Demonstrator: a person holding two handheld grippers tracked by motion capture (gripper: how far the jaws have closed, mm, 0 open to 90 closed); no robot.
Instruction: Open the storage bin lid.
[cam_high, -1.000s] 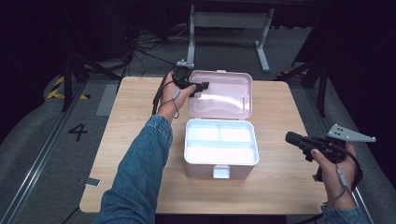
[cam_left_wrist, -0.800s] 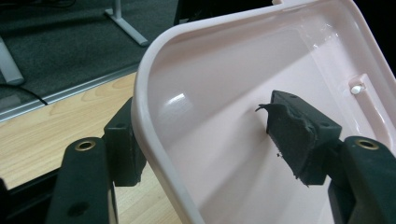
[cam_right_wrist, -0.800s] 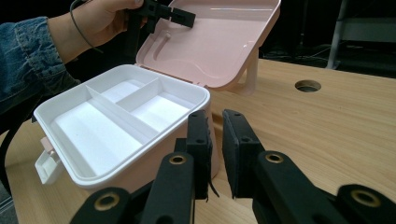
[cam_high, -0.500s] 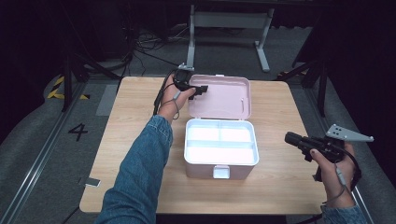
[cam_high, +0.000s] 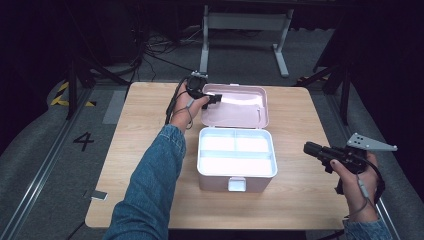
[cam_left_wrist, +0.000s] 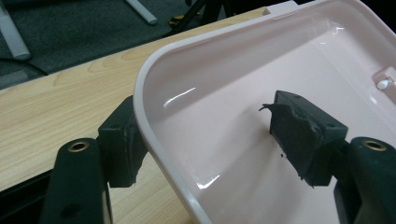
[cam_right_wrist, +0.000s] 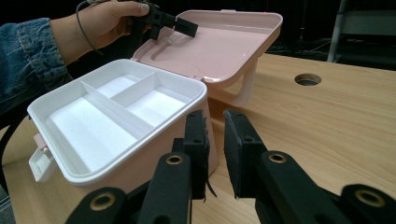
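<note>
Blue denim sleeve (cam_high: 150, 185), black left gripper (cam_high: 210, 98) with cable, right gripper (cam_high: 315, 149), seemingly brass-ringed screws.

The right gripper's fingers (cam_right_wrist: 240, 154) stand slightly parted beside the open pink box (cam_right_wrist: 140, 163) with its white tray (cam_right_wrist: 116, 100).

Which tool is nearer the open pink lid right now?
Left. The left tool straddles the rim of the pink lid at its near-left corner, jaws open, having just widened. The right tool hovers off to the right of the box, well away from the lid.
</note>
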